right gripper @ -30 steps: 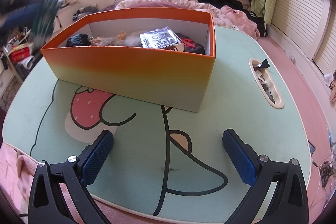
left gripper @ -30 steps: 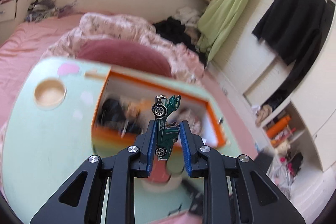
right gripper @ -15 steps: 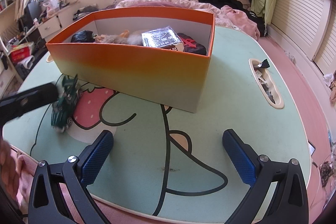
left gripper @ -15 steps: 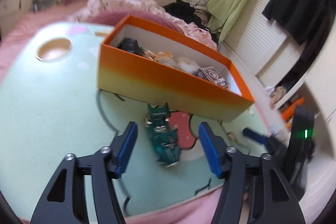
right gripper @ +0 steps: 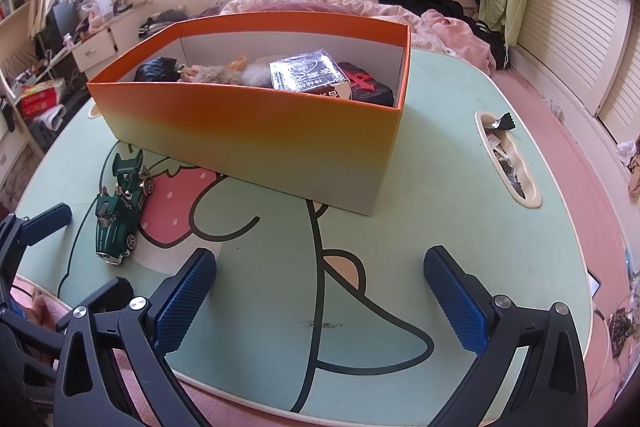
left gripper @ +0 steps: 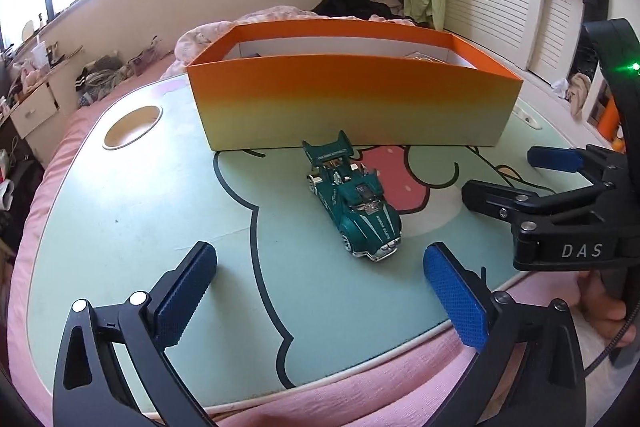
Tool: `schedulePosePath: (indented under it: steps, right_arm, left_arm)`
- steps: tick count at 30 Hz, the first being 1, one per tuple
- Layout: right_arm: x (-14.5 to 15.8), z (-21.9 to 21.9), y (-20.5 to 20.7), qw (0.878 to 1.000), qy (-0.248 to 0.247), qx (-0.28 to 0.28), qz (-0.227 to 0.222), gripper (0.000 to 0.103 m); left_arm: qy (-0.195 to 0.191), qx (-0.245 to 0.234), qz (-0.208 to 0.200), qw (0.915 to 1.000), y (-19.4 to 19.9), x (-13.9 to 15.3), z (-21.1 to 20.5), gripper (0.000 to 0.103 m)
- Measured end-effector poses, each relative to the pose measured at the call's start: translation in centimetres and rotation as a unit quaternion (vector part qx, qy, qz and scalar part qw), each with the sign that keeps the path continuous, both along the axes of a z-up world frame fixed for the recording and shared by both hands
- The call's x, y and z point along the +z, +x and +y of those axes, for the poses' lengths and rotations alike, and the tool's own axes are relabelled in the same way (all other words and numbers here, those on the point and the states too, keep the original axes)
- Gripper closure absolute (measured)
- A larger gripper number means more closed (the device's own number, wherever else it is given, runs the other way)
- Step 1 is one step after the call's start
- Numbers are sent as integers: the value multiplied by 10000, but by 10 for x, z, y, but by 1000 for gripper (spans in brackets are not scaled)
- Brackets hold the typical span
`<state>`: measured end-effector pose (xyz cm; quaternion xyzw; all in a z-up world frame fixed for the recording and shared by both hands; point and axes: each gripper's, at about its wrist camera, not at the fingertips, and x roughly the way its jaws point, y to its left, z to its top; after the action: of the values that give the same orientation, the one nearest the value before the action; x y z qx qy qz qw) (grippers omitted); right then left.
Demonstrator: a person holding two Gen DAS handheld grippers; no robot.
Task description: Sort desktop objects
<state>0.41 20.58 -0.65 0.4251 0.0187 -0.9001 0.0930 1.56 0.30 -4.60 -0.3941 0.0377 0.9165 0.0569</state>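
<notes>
A green toy racing car (left gripper: 354, 205) (right gripper: 118, 217) stands on its wheels on the mint table (left gripper: 120, 211), just in front of the orange box (left gripper: 352, 99) (right gripper: 248, 131). My left gripper (left gripper: 318, 255) (right gripper: 76, 255) hangs low behind the car. Its jaws are opening wide and the pads do not touch the car, whose nose lies just ahead of the fingertips. My right gripper (right gripper: 320, 267) (left gripper: 520, 175) is open over the table's near edge with nothing between its fingers. Inside the box lie a black item, a furry toy (right gripper: 224, 73) and a wrapped card pack (right gripper: 306, 75).
A round cup hole (left gripper: 132, 127) sits at the table's far left. A long slot (right gripper: 508, 163) with wrappers runs along its right side. The table rests on a pink bed; clothes and a cluttered desk lie beyond. A hand (left gripper: 608, 311) holds the right gripper.
My left gripper came down from above the box to the table, opened and let go of the car, which now stands before the box. The right gripper has not moved.
</notes>
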Motion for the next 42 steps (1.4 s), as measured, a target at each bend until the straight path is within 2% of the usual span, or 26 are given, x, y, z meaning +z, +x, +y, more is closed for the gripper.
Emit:
schedulePosePath:
  steps: [3, 7, 12, 16, 19, 28, 32, 34, 37, 39, 40, 42]
  right_arm:
    - [0, -1, 0, 10000, 0, 5, 5, 0]
    - [0, -1, 1, 10000, 1, -2, 6, 0]
    - [1, -2, 1, 10000, 2, -5, 8, 0]
    - [1, -2, 1, 10000, 3, -8, 10, 0]
    - [1, -2, 1, 10000, 4, -9, 9, 0]
    - [1, -2, 3, 10000, 5, -16, 14, 0]
    - [2, -2, 3, 10000, 4, -17, 14, 0]
    - [2, -2, 3, 10000, 6, -16, 17, 0]
    - [2, -1, 3, 10000, 4, -17, 15, 0]
    - [2, -1, 3, 10000, 5, -17, 16, 0]
    - [2, -1, 3, 10000, 4, -18, 16, 0]
    - [2, -1, 3, 10000, 3, -18, 16, 0]
  left_arm:
    - [-3, -2, 7, 10000, -11, -22, -2, 0]
    - [-10, -4, 17, 10000, -12, -24, 0, 0]
    - [-13, -14, 23, 10000, -33, -59, -3, 0]
    - [-17, -11, 36, 10000, -32, -61, 0, 0]
    - [-17, -11, 40, 10000, -39, -74, -1, 0]
    - [-24, -2, 54, 10000, -29, -60, 4, 0]
    - [-24, 0, 57, 10000, -30, -66, 5, 0]
    - [-25, 1, 59, 10000, -23, -54, 6, 0]
    - [-25, 3, 61, 10000, -21, -51, 6, 0]
    - [-25, 3, 65, 10000, -24, -59, 6, 0]
    - [-26, 4, 63, 10000, -19, -48, 7, 0]
    - [-26, 6, 65, 10000, -18, -47, 7, 0]
